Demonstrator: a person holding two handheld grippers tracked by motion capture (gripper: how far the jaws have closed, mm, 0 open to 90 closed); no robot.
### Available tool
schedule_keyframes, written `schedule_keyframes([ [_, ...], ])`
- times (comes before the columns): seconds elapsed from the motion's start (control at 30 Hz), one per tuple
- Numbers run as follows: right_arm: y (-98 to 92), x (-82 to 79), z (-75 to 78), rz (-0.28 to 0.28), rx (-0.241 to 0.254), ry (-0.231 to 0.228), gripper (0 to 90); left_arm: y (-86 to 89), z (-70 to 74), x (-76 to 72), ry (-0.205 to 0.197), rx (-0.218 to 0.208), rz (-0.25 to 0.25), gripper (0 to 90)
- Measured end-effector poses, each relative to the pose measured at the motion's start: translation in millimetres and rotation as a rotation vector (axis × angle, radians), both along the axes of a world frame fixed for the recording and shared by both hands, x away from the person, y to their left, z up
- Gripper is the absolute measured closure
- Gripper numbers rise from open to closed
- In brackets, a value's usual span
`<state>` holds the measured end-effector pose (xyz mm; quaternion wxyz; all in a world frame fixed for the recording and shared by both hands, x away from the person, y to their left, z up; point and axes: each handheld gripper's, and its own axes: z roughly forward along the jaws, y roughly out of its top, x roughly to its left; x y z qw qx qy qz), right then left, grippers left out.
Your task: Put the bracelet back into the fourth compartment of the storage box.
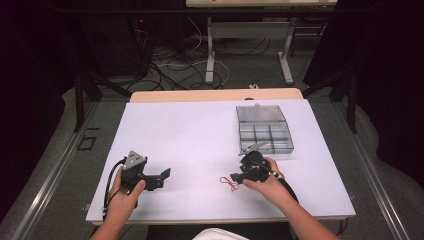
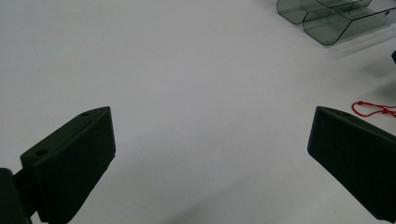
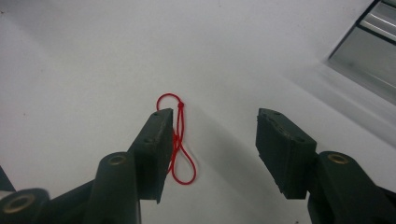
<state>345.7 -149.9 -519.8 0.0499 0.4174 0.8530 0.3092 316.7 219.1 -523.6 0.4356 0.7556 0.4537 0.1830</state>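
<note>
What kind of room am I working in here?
Probably a lab or recording workbench: a white-topped table ringed by black curtains, loose cables across the floor behind, and a second desk frame beyond. On the table sit a clear compartment box and red string.

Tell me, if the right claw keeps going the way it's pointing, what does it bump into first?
Probably the red string, which lies on the white table right at the right claw, beside one finger.
</note>
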Motion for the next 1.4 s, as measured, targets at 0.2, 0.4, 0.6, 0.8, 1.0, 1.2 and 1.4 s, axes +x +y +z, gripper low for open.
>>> schedule_keyframes([
  [0.2, 5.9, 0.4, -2.6, 0.022, -0.01, -0.005, 49.7, 0.2, -0.1, 0.1, 0.0, 0.0, 0.0, 1.1],
  [0.4, 11.2, 0.2, -4.8, 0.037, -0.022, -0.001, 52.5, 0.3, 0.0, 0.0, 0.002, 0.0, -0.001, 1.1],
  [0.6, 15.5, -0.5, -7.6, 0.046, -0.021, -0.011, 55.9, 0.3, -0.2, 0.1, 0.002, 0.0, -0.001, 1.1],
  [0.8, 19.6, -0.1, -11.8, 0.056, -0.008, -0.021, 60.4, 0.2, -0.7, 0.5, -0.008, 0.003, 0.002, 1.1],
  [1.0, 19.7, 0.1, -11.1, 0.084, -0.047, 0.008, 62.5, 0.4, -0.7, 0.7, -0.011, 0.004, 0.001, 1.1],
  [1.2, 21.3, 0.2, -13.8, 0.089, -0.058, 0.018, 64.2, 0.5, -0.8, 0.5, -0.007, 0.003, 0.002, 1.1],
  [1.4, 22.6, 0.4, -17.1, 0.096, -0.076, 0.025, 67.0, 0.5, -0.8, 0.7, -0.011, 0.004, 0.0, 1.1],
])
